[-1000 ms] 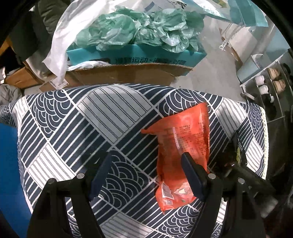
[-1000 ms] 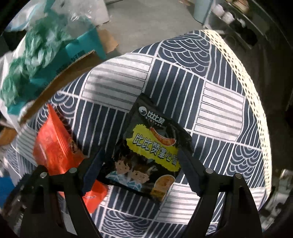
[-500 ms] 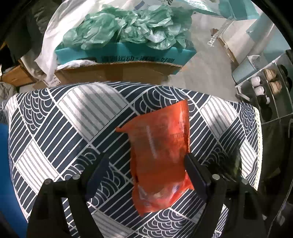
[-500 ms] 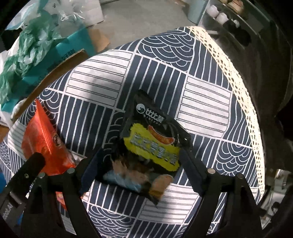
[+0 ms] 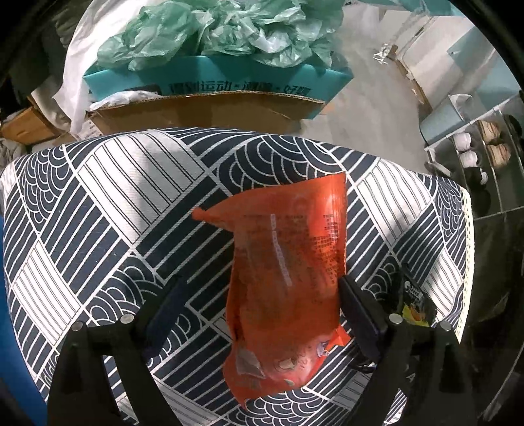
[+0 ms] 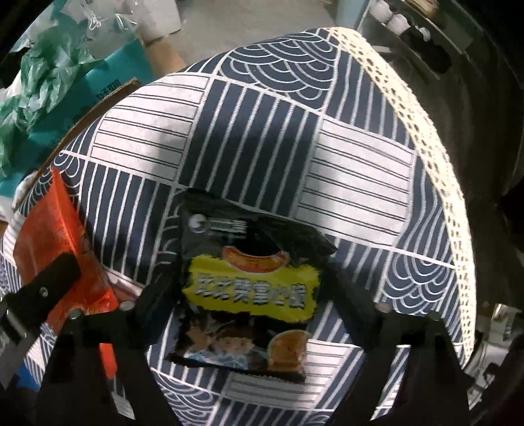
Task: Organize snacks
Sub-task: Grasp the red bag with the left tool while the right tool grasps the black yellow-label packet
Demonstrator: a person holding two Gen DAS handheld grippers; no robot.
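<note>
An orange snack bag (image 5: 288,278) lies on the patterned tablecloth (image 5: 131,209). My left gripper (image 5: 258,304) is open, its jaws either side of the bag's lower half; the right finger (image 5: 357,304) is at the bag's edge. A black and yellow snack bag (image 6: 249,281) lies between the open jaws of my right gripper (image 6: 245,301). The orange bag (image 6: 55,229) and a left finger also show at the left of the right wrist view. A corner of the black bag (image 5: 416,301) shows in the left wrist view.
Beyond the table's far edge stand a cardboard box (image 5: 196,114) and a teal box (image 5: 229,78) of green plastic bags (image 5: 222,29). A shelf with shoes (image 5: 475,147) is at the right. The cloth's lace edge (image 6: 435,170) marks the table's right side.
My left gripper has moved right and forward, so the orange bag now lies between its jaws. My right gripper has closed in on the black bag, which looks larger and more centred.
</note>
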